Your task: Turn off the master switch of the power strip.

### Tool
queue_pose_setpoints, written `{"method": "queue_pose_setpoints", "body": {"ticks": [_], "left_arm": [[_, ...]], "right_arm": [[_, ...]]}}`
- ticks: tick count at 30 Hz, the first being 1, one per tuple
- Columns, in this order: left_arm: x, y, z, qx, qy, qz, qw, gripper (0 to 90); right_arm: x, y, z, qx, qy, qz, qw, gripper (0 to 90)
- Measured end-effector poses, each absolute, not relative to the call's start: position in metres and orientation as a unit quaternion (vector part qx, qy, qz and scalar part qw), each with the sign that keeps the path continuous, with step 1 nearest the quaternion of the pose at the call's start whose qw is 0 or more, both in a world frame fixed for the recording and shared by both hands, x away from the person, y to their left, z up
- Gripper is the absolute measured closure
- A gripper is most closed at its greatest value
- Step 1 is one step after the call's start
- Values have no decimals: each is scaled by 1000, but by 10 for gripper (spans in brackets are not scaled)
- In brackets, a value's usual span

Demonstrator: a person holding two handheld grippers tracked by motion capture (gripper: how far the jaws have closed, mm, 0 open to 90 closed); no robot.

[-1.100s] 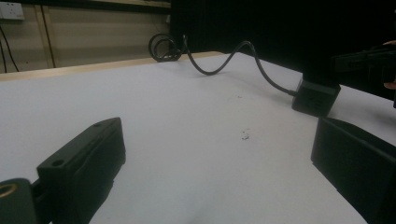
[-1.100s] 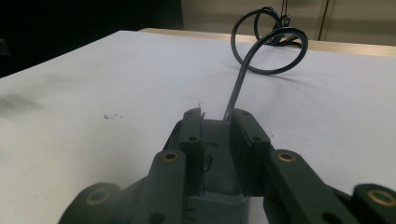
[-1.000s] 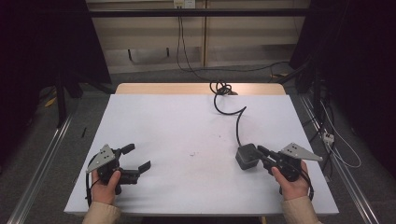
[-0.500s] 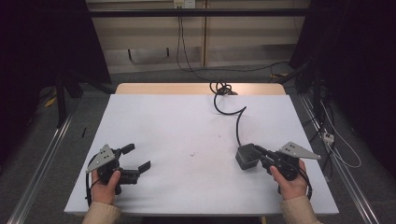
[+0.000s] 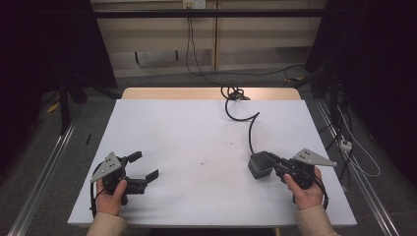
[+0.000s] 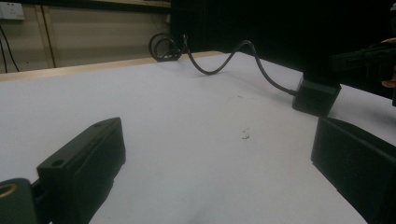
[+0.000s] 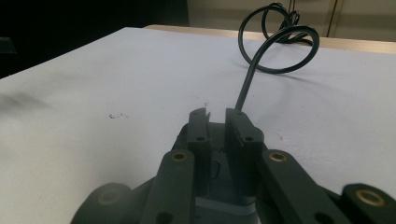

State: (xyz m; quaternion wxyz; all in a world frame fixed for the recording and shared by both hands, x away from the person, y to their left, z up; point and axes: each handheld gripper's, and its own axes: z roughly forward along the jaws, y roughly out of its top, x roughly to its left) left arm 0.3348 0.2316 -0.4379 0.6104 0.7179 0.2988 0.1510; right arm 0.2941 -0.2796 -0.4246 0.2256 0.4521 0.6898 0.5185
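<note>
On the white tabletop (image 5: 196, 132) the right tool (image 5: 269, 163) sits low at the near right, held in the person's right hand (image 5: 306, 191), with its jaws around a small dark grey power block (image 5: 259, 165). In the right gripper view the two black jaws stand narrow and nearly parallel, and the block (image 7: 219, 163) lies between them with the pads against its sides (the jaws have just been closing in on it). The block rests on the tabletop, right of the middle and towards the near edge. A black cable (image 5: 251, 129) leaves its far side, curves across the surface and ends in a loose coil (image 5: 232, 92) at the far edge, where a strip of bare wood shows.

The left tool (image 5: 146, 166) is at the near left in the left hand (image 5: 112, 194), well apart from the block. Its jaws stand wide with nothing between them; in the left gripper view they frame bare tabletop, with the block (image 6: 317, 97) farther off at the right.
</note>
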Motion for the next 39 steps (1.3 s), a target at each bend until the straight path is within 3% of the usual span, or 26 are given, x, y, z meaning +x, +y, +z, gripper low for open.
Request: {"method": "queue_pose_setpoints", "body": {"ticks": [22, 39], "left_arm": [[335, 231, -438, 718, 298, 152, 610, 29], [335, 231, -438, 718, 298, 152, 611, 29]], "right_arm": [[295, -277, -424, 446, 701, 510, 220, 898], [296, -274, -426, 443, 710, 505, 211, 900]]}}
